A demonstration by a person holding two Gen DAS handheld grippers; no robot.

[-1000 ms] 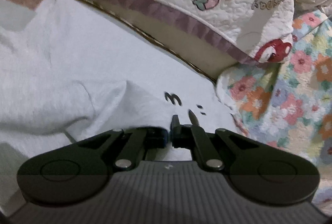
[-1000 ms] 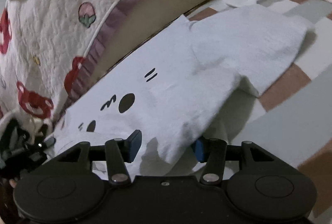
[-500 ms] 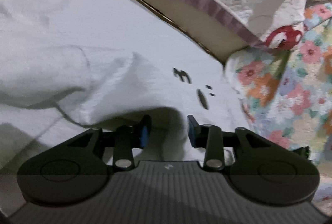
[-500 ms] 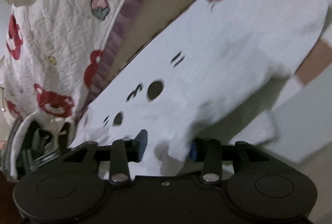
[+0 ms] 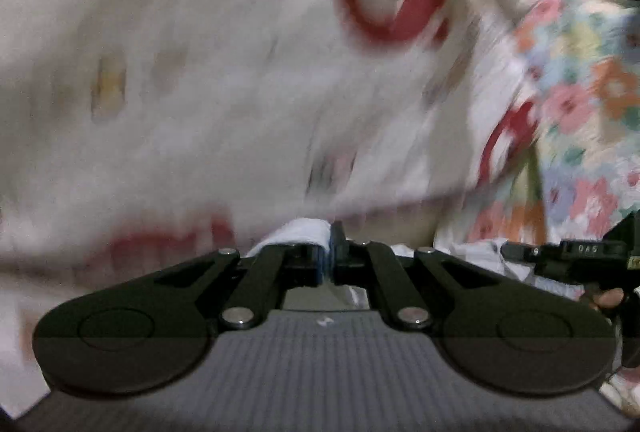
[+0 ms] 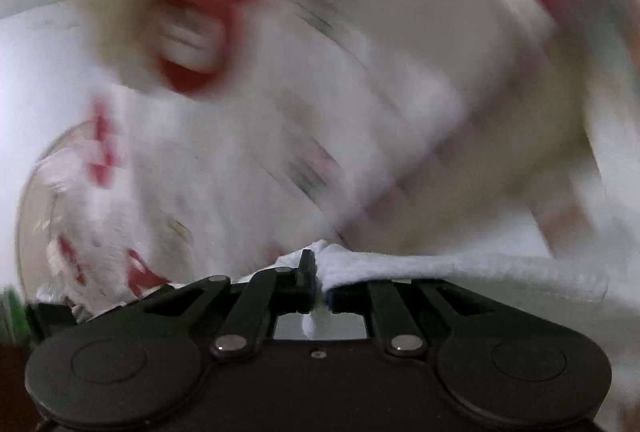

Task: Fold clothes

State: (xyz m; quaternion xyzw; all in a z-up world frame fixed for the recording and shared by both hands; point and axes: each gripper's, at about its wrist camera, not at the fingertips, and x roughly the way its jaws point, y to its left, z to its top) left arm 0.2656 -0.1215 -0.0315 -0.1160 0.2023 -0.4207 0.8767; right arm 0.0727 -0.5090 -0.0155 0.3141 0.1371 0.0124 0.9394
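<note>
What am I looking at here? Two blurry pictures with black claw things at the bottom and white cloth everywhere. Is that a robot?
No robot arm: a person holds a two-finger gripper in each hand, and each gripper carries a wide-angle camera that looks forward along its fingers. One picture comes from the left gripper, the other from the right gripper. Each pinches an edge of the white garment being folded; the left is shut on it, the right is closing on it with cloth between its jaws. The blur comes from fast movement. Behind is a white quilt with red bear prints, and at the right of the left view a floral fabric. The surface underneath is out of sight.
</note>
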